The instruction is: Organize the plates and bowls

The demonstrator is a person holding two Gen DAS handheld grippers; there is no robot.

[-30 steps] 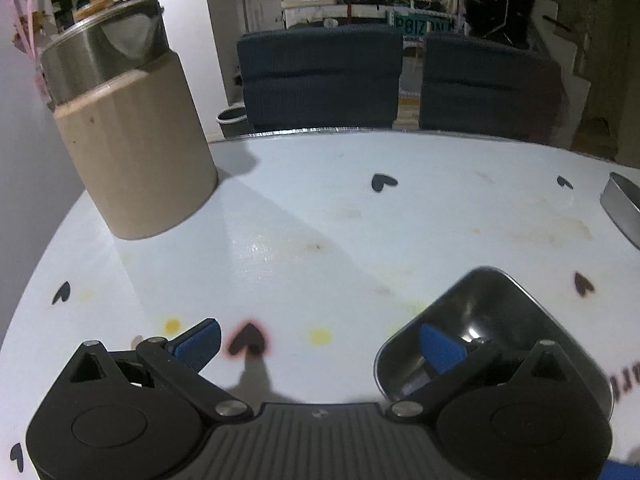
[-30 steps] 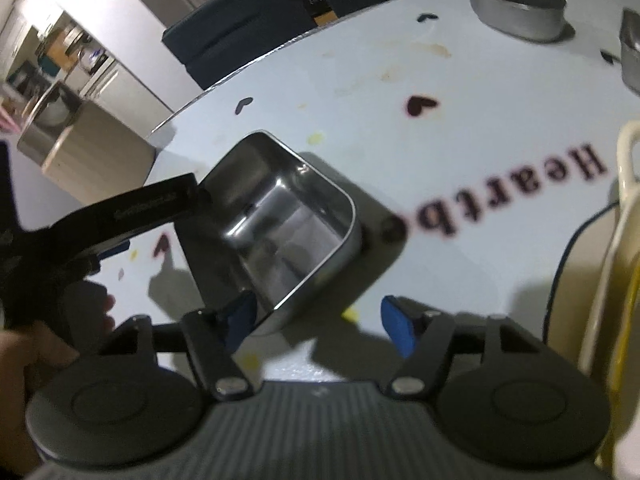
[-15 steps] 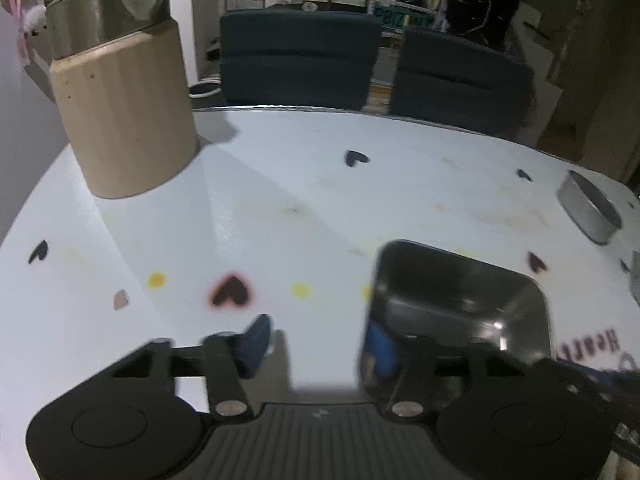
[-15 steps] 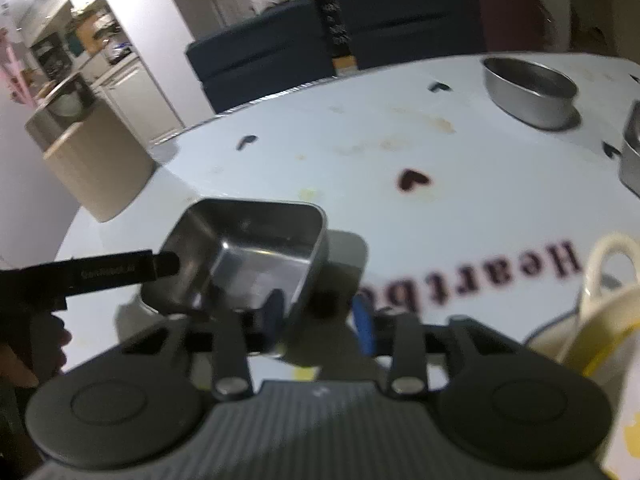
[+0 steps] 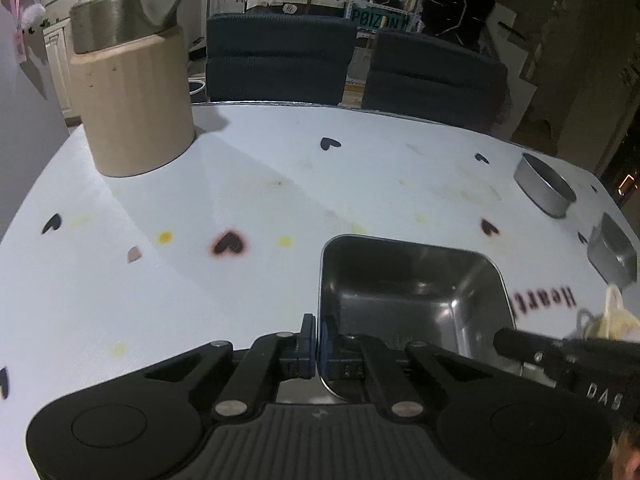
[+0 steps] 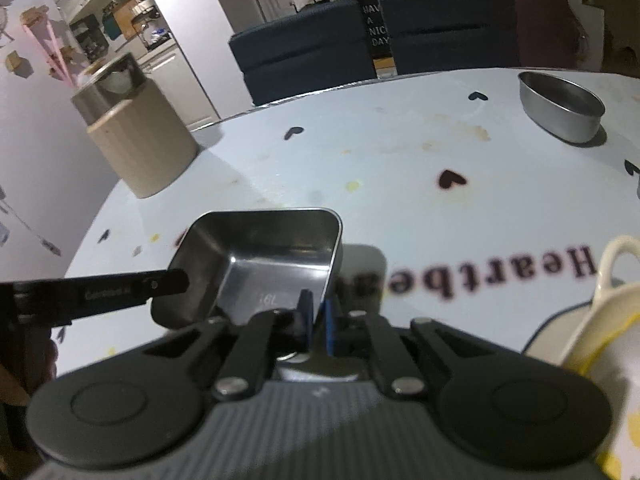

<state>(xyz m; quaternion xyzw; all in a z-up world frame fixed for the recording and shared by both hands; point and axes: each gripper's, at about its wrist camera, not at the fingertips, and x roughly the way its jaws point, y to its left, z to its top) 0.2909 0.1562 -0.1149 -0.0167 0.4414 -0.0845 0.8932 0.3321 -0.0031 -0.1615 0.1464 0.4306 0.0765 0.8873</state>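
A rectangular steel bowl (image 5: 408, 292) sits between both grippers over the white table (image 5: 248, 184). My left gripper (image 5: 318, 336) is shut on the bowl's left wall near the close corner, one pad inside and one outside. My right gripper (image 6: 318, 316) is shut on the bowl's (image 6: 260, 256) right wall near its close corner. The bowl is tilted, with a shadow beside it, and looks a little off the table. The right gripper's body (image 5: 560, 360) shows at the lower right of the left wrist view. The left gripper's finger (image 6: 100, 292) shows at the left of the right wrist view.
A round steel bowl (image 6: 560, 108) stands at the far right, and another steel container (image 5: 612, 252) sits nearer at the right edge. A cream mug (image 6: 600, 308) is close on the right. A beige canister with a metal lid (image 5: 132, 112) stands at the far left, with dark chairs (image 5: 280, 64) behind the table.
Both grippers went from wide open beside the steel bowl to shut on its walls. The left gripper drew back and rose, and the right wrist rolled level.
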